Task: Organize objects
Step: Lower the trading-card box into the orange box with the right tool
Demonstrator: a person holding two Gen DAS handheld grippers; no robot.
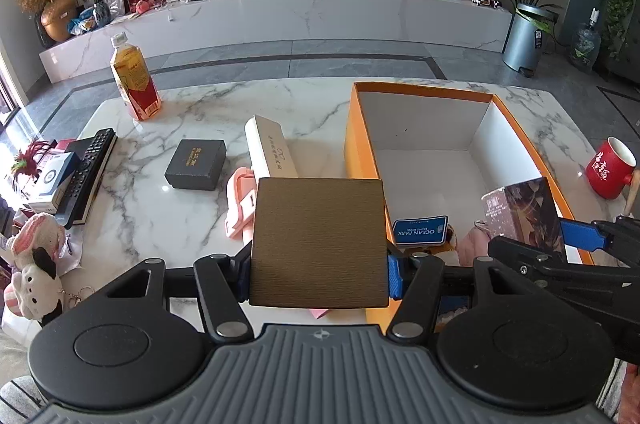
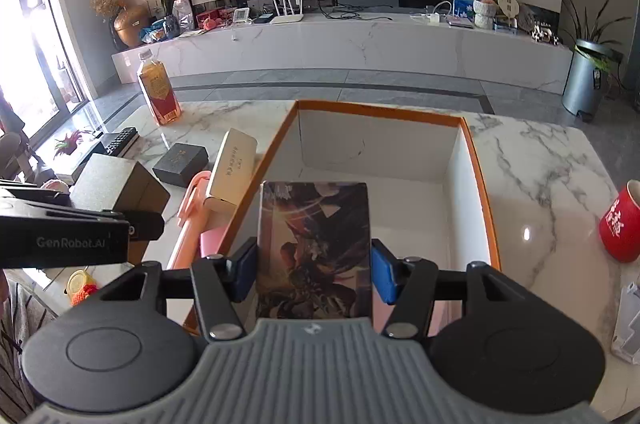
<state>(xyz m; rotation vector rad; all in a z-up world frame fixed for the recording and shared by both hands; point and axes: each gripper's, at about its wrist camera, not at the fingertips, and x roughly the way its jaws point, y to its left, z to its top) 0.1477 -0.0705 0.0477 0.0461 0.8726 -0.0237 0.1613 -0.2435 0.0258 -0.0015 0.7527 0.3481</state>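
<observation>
Partway: left gripper [image 1: 319,264] clamps a brown box [image 1: 319,242] by the orange bin's [image 1: 362,144] near-left wall, right gripper [image 2: 313,274] clamps an illustrated box [image 2: 314,248] over it; black box [image 1: 196,164], cream case [image 1: 270,146] left on the table.
</observation>
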